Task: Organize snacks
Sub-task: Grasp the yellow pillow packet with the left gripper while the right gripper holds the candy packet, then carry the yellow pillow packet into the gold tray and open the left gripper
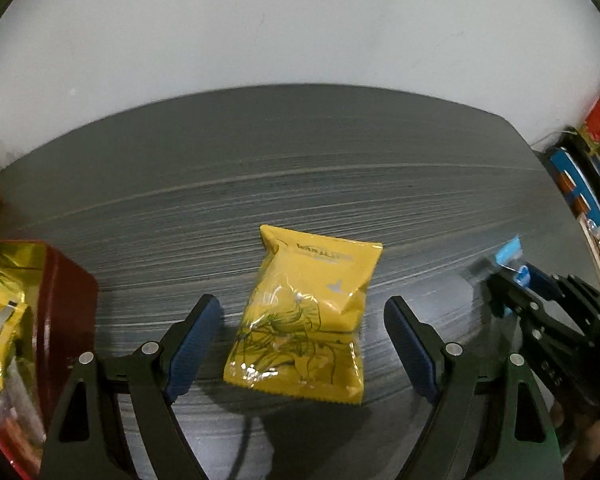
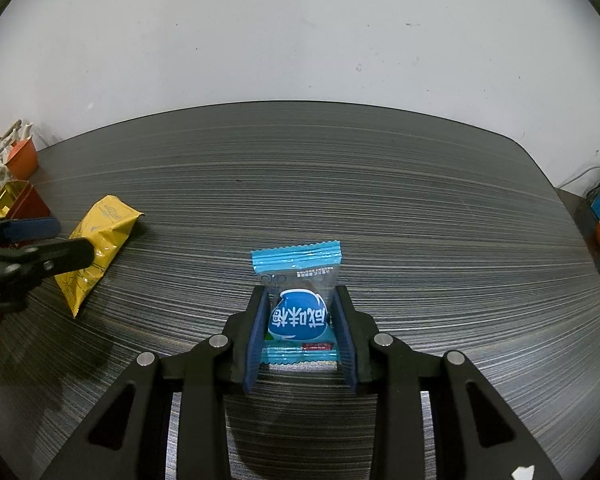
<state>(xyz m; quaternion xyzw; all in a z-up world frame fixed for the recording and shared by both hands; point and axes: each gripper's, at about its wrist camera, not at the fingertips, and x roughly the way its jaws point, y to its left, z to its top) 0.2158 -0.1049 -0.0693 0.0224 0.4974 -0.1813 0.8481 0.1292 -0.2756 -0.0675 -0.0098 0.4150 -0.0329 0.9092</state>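
A yellow snack packet lies flat on the dark striped table. My left gripper hangs open over it, a blue pad on each side and clear of the wrapper. At the left edge is a red box with a gold lining and several wrapped snacks inside. My right gripper is shut on a small blue candy packet, its pads pressing both sides. The right wrist view also takes in the left gripper, the yellow packet and the red box at far left.
An orange cup stands at the table's back left corner by the white wall. Blue and orange boxes sit off the table's right edge. The table runs bare to its curved far rim.
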